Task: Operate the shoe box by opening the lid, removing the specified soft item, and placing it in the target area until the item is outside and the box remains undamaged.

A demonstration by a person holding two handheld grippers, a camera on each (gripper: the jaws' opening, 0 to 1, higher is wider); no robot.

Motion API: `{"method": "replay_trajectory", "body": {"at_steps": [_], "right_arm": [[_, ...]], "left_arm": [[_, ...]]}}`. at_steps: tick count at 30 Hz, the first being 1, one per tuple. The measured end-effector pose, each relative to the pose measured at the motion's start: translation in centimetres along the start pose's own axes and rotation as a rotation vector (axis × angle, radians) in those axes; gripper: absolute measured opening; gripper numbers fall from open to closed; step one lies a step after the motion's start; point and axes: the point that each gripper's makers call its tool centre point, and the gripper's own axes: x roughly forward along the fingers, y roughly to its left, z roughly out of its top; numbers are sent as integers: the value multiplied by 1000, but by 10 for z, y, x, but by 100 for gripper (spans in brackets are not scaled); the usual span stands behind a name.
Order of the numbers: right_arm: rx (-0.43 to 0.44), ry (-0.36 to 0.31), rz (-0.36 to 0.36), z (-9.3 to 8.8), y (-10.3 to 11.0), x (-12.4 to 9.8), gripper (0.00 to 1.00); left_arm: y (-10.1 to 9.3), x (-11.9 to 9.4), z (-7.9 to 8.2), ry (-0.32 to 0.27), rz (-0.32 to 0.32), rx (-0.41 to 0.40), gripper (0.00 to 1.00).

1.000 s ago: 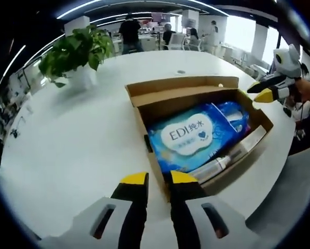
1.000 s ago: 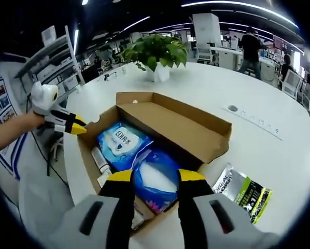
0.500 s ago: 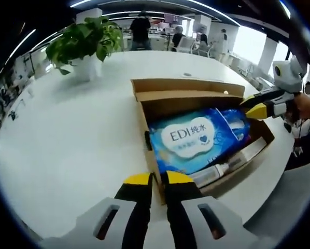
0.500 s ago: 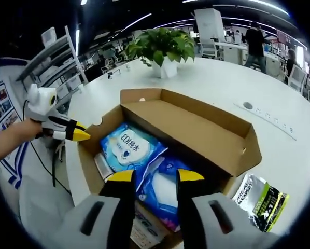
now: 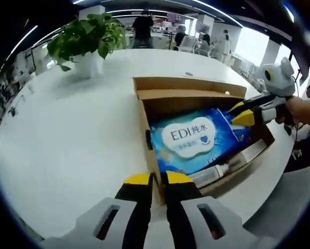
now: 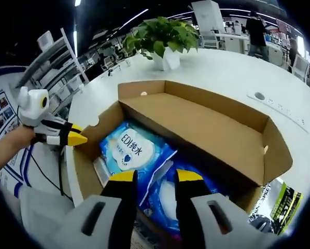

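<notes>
The soft item, a blue plastic wet-wipe pack with a white label (image 5: 191, 138), lies flat inside the open brown cardboard shoe box (image 5: 168, 98). In the right gripper view the pack (image 6: 129, 150) sits toward the 9 o'clock half of the box (image 6: 207, 124), and a second blue soft pack (image 6: 170, 194) lies beside it at 5 o'clock, partly behind the fingers. A white tube (image 5: 217, 168) rests along the box's near wall in the left gripper view. The lid flap (image 6: 196, 106) is already folded back and stands open along the far side.

The right gripper (image 6: 151, 176) hovers just above the packs with its yellow-tipped fingers (image 6: 123, 177) set apart, clamped on nothing. In the left gripper view it (image 5: 240, 114) is seen reaching in from 3 o'clock over the box's far corner. The left gripper (image 5: 152, 179) is held at the box's near wall, its fingers (image 5: 138, 180) almost together with only a thin gap, nothing between them.

The box rests on a white round surface (image 5: 67, 135), with a potted green plant (image 5: 85, 44) at 11 o'clock and a silver-green foil pouch (image 6: 279, 205) beside the box.

Judged from here, the wrong pack could be pinched, since the two lie touching. The thin cardboard wall could be bent or torn if the fingers catch it on descent, and the box could be dragged if it is not braced.
</notes>
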Motion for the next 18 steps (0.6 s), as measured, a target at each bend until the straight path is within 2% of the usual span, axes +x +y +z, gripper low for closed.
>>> {"method": "replay_trajectory", "body": {"at_steps": [4, 13, 18], "right_arm": [[15, 10, 13, -1, 1, 9, 24], [127, 28, 58, -5, 11, 26, 20], [163, 40, 50, -8, 11, 31, 16]], "left_arm": [[0, 0, 0, 3, 2, 1, 6], [0, 1, 1, 3, 4, -4, 6], [0, 1, 1, 5, 9, 4, 6]]}}
